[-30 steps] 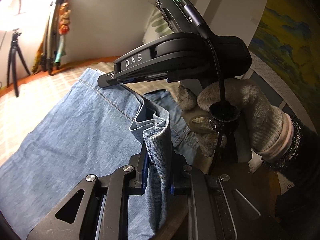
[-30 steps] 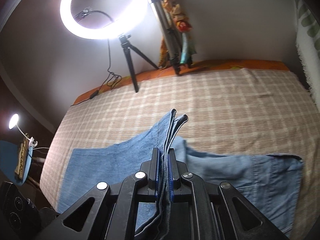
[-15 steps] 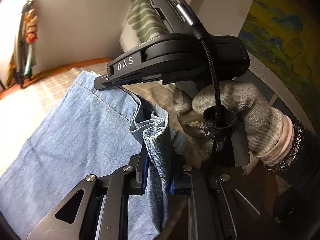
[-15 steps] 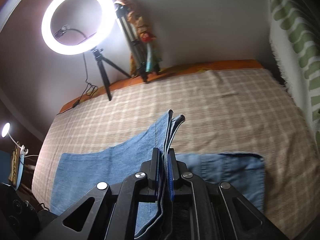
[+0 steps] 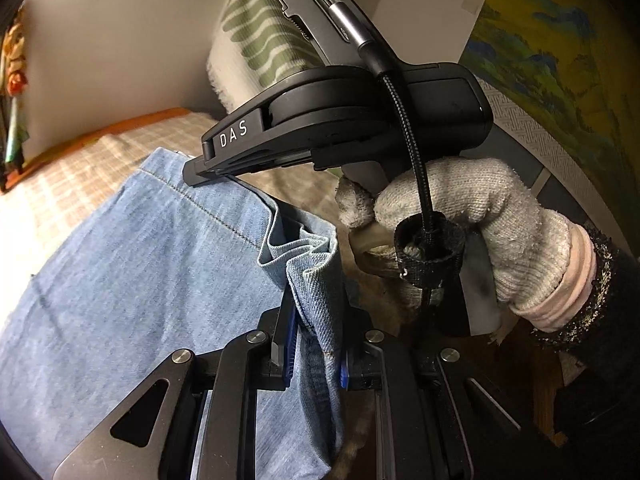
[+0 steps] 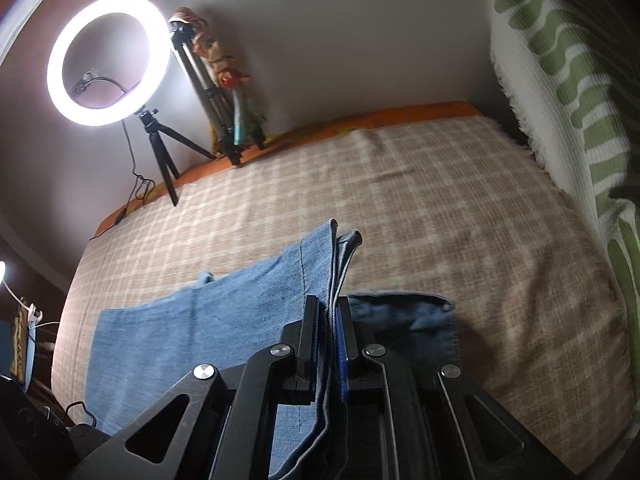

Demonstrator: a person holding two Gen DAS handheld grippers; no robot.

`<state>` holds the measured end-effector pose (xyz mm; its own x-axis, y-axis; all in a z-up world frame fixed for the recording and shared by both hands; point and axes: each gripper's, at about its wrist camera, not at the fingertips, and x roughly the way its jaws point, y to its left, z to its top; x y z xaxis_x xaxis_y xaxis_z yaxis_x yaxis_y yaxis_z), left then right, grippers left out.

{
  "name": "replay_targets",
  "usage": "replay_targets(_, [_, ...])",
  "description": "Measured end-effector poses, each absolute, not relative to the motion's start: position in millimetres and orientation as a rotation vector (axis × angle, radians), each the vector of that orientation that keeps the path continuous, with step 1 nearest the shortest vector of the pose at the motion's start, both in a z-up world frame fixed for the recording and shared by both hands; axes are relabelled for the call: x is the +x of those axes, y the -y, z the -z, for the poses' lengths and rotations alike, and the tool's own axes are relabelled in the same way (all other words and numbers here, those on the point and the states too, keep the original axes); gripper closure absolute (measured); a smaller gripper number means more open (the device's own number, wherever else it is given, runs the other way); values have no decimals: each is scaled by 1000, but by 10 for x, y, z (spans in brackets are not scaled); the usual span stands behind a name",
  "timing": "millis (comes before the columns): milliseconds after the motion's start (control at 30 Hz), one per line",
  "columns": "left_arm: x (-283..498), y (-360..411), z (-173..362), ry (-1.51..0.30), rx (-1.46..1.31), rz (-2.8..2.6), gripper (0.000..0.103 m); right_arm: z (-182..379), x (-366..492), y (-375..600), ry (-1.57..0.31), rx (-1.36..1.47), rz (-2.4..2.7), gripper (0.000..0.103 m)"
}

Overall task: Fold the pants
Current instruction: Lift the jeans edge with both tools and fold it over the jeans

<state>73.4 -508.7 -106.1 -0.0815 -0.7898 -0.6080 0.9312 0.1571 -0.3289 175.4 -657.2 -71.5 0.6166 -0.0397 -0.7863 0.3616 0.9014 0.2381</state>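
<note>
Light blue denim pants (image 6: 200, 328) lie on a plaid bed cover (image 6: 440, 200), with the leg ends lifted. My right gripper (image 6: 330, 320) is shut on a stack of hem layers that stands up past its tips. The darker waist part (image 6: 404, 320) lies just beyond, to the right. In the left wrist view, my left gripper (image 5: 316, 320) is shut on a bunched hem corner of the pants (image 5: 140, 280). The right gripper (image 5: 196, 170) shows there from the side, held by a gloved hand (image 5: 460, 216), close above the same hem.
A lit ring light (image 6: 108, 60) on a small stand and a folded tripod (image 6: 208, 92) stand at the bed's far edge against the wall. A green-striped white cloth (image 6: 560, 80) rises along the right side. A landscape painting (image 5: 540, 60) is at the right.
Both grippers have carried the leg ends sideways over the pants toward the waist. Less of the lower layer shows to the right. Both grips are unchanged.
</note>
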Motion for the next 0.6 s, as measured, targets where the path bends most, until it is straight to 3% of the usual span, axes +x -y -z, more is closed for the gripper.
replay_targets(500, [653,5226,1302,-866,282,1459,89,1136,1679,6809,-936,447,246,98])
replay_targets(600, [572,5303,1348,-902,269,1493,81,1187,1680,6829,-951,442,258,98])
